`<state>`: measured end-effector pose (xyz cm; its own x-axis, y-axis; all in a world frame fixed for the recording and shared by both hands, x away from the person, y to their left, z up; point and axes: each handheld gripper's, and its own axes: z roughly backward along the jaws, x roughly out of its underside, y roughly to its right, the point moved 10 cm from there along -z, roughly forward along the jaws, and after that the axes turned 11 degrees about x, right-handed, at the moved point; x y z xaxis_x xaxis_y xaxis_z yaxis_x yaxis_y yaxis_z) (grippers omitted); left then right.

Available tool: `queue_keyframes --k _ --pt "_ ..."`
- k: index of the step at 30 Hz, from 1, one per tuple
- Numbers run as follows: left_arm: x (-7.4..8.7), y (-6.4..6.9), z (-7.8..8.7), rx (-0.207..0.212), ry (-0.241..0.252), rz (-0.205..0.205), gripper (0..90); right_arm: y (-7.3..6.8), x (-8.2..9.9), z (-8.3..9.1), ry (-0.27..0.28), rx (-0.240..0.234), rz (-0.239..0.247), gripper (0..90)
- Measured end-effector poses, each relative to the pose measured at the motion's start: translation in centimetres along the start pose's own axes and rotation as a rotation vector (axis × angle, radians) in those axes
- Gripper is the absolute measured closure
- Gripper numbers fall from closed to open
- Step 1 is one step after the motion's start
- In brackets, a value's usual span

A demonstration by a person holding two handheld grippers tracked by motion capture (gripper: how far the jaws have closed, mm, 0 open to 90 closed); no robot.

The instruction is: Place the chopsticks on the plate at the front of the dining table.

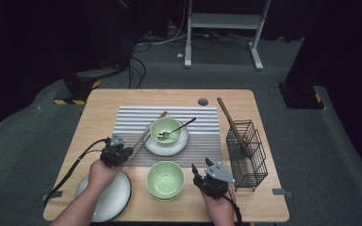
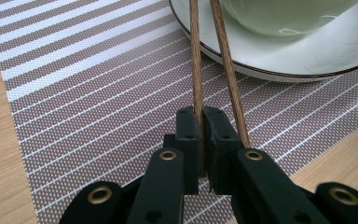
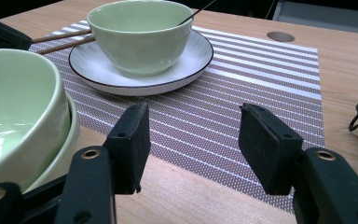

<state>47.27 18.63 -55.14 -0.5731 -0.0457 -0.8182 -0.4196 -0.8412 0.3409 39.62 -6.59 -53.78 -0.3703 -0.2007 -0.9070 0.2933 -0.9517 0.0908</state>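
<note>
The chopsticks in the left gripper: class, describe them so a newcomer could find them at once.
Start at the striped placemat in the middle of the wooden table. Along its left side, beside the white plate, lie two brown chopsticks, their near ends pinched in the left gripper. Unlike the chopstick leaning in the wire basket, they lie flat, as a pair.

The wooden table (image 1: 108,101) bears a striped placemat (image 1: 202,117), wire basket (image 1: 252,160), plate (image 1: 111,195) and stacked bowls (image 1: 165,180).
</note>
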Motion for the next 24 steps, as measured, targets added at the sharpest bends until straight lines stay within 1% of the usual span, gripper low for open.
queue_keyframes --k 1,3,5,7,8,9,11,12,16,18,22,24 --pt "-0.01 0.03 -0.06 0.001 0.003 0.004 84.5 0.01 -0.01 0.02 0.001 0.001 0.001 43.1" --pt "0.16 0.00 -0.05 0.002 -0.013 -0.002 84.4 0.04 -0.02 0.02 0.002 0.001 0.001 43.1" --pt "0.27 0.01 -0.13 0.001 -0.016 0.006 84.2 0.07 -0.01 0.00 0.002 0.000 0.000 43.1" --pt "0.45 -0.04 -0.14 0.002 -0.030 -0.004 84.0 0.05 -0.01 0.00 0.002 0.000 0.001 43.1" --pt "0.47 -0.03 -0.22 0.001 -0.025 -0.003 84.0 0.04 0.00 0.00 0.001 0.000 0.001 43.1" --pt "0.63 -0.07 -0.23 0.000 -0.037 -0.007 84.0 0.03 0.00 0.00 0.001 0.001 0.002 43.1" --pt "0.82 -0.10 -0.31 0.000 -0.045 -0.009 83.7 0.04 0.00 0.00 0.001 0.000 0.001 43.1" --pt "0.84 -0.05 -0.35 0.000 -0.042 -0.004 83.7 0.04 -0.01 0.00 0.002 0.001 0.001 43.1" --pt "0.87 0.02 -0.27 0.004 -0.047 -0.008 82.7 0.07 -0.03 0.02 0.003 0.001 0.000 43.2" --pt "0.73 0.04 -0.22 0.005 -0.039 -0.008 81.8 0.04 0.00 0.02 0.001 0.001 0.000 43.2" --pt "0.66 0.15 -0.01 0.011 -0.040 -0.010 81.1 0.00 -0.04 0.05 0.004 0.001 0.003 43.2" --pt "0.58 0.27 0.01 0.014 -0.031 -0.003 81.1 0.00 -0.03 0.05 0.002 0.001 0.000 43.2"
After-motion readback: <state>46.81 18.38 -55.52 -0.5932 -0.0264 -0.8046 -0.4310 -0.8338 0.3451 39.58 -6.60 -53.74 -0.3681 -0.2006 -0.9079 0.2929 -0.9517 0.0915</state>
